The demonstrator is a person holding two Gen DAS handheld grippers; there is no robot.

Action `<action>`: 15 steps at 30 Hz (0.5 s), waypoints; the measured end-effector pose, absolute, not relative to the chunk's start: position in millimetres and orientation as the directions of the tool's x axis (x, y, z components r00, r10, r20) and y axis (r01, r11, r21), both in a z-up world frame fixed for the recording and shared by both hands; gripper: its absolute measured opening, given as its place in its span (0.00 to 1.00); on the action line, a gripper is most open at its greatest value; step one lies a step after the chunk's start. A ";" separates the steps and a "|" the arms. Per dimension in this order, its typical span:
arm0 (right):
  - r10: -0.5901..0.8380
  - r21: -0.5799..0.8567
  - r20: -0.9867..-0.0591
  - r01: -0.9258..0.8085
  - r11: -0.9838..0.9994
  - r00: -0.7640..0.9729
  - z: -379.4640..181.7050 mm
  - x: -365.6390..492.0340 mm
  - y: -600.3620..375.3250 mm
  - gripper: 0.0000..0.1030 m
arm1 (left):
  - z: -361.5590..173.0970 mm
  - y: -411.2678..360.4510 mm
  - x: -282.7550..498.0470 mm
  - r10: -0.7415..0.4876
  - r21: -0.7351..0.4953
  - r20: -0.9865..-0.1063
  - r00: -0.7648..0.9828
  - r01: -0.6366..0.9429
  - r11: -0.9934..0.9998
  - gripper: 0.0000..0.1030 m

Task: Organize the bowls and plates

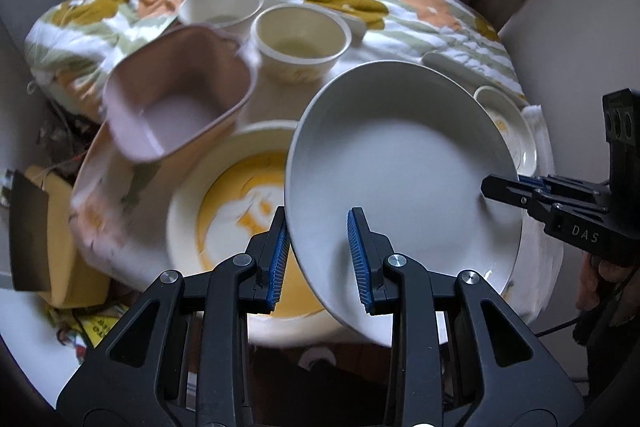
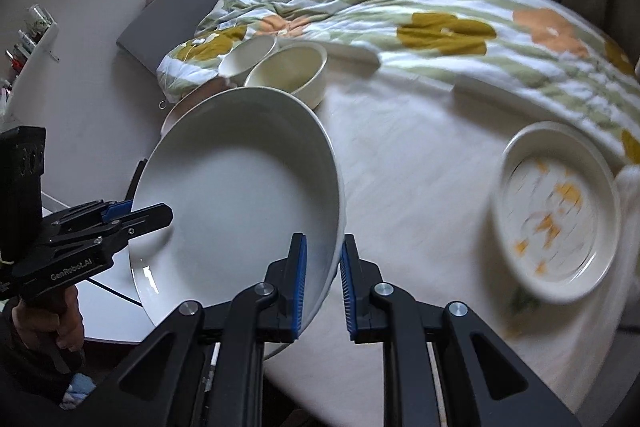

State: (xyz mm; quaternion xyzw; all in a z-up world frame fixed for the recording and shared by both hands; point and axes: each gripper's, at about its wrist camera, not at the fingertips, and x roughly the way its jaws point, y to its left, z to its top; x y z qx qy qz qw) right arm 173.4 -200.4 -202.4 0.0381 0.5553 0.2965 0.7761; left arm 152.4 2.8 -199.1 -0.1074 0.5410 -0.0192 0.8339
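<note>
A large white deep plate (image 1: 400, 167) hangs tilted above the table, held at two opposite rims. My left gripper (image 1: 320, 227) is shut on its near rim, one blue pad inside and one underneath. My right gripper (image 1: 504, 187) clamps the far right rim. In the right wrist view the same plate (image 2: 240, 195) fills the left half. There my right gripper (image 2: 323, 243) pinches its edge and the left gripper (image 2: 154, 211) bites the opposite side. Below the plate lies a big cream plate with a yellow pattern (image 1: 224, 211).
A pink bowl (image 1: 176, 95) and two cream bowls (image 1: 220, 7) (image 1: 300, 39) stand at the back left. A small yellow-patterned plate (image 2: 556, 211) lies to the right on the pale table (image 2: 400, 147). A floral cloth (image 2: 440, 23) covers the far side, with a person in a light blue top behind it.
</note>
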 end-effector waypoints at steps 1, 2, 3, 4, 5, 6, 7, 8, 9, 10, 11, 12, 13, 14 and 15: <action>0.504 0.398 -0.840 -0.401 0.825 0.202 -206.5 167.4 -194.2 0.15 | -203.1 10.4 148.3 -0.154 -0.204 -0.902 0.402 -0.085 0.975 0.25; 0.503 0.405 -0.841 -0.387 0.828 0.198 -209.0 162.4 -189.5 0.15 | -206.5 14.3 146.1 -0.157 -0.207 -0.905 0.395 -0.085 0.975 0.25; 0.500 0.408 -0.845 -0.374 0.833 0.192 -212.3 158.1 -183.9 0.15 | -211.4 22.3 143.2 -0.165 -0.211 -0.909 0.383 -0.081 0.974 0.25; 0.494 0.405 -0.848 -0.367 0.837 0.191 -214.6 153.5 -179.2 0.15 | -214.3 26.9 142.9 -0.169 -0.212 -0.911 0.376 -0.077 0.974 0.25; 0.488 0.402 -0.851 -0.358 0.843 0.194 -218.5 148.5 -174.0 0.15 | -218.3 32.5 142.0 -0.172 -0.212 -0.914 0.368 -0.071 0.975 0.25; 0.485 0.404 -0.853 -0.345 0.847 0.193 -222.7 146.0 -169.0 0.15 | -222.6 38.4 141.7 -0.176 -0.212 -0.916 0.361 -0.064 0.975 0.25; 0.483 0.407 -0.854 -0.332 0.851 0.192 -225.5 144.4 -165.4 0.15 | -227.0 42.7 142.9 -0.180 -0.213 -0.918 0.354 -0.056 0.975 0.25; 0.476 0.406 -0.858 -0.314 0.858 0.192 -230.3 142.3 -160.6 0.15 | -232.5 48.7 143.6 -0.188 -0.217 -0.919 0.346 -0.047 0.975 0.25; 0.469 0.402 -0.862 -0.304 0.864 0.194 -233.1 140.1 -157.0 0.15 | -236.0 50.7 146.3 -0.194 -0.221 -0.920 0.341 -0.042 0.974 0.25; 0.459 0.396 -0.867 -0.291 0.871 0.195 -236.5 139.1 -153.5 0.15 | -241.0 55.0 148.3 -0.202 -0.226 -0.921 0.334 -0.034 0.974 0.25; 0.446 0.386 -0.873 -0.279 0.879 0.196 -239.3 138.4 -149.6 0.15 | -244.6 56.8 151.1 -0.205 -0.226 -0.922 0.328 -0.027 0.974 0.25; 0.432 0.373 -0.879 -0.273 0.887 0.201 -241.4 137.3 -145.4 0.15 | -249.0 59.2 154.4 -0.209 -0.227 -0.924 0.321 -0.018 0.974 0.25; 0.421 0.363 -0.883 -0.267 0.893 0.207 -242.5 134.9 -142.7 0.15 | -252.7 61.3 158.2 -0.212 -0.227 -0.925 0.316 -0.009 0.974 0.25; 0.409 0.352 -0.887 -0.260 0.899 0.213 -243.3 134.0 -139.8 0.15 | -256.6 63.1 160.6 -0.215 -0.226 -0.926 0.309 0.000 0.974 0.25; 0.400 0.344 -0.890 -0.253 0.904 0.220 -243.6 132.6 -137.3 0.15 | -260.6 64.7 163.3 -0.222 -0.230 -0.927 0.301 0.007 0.973 0.25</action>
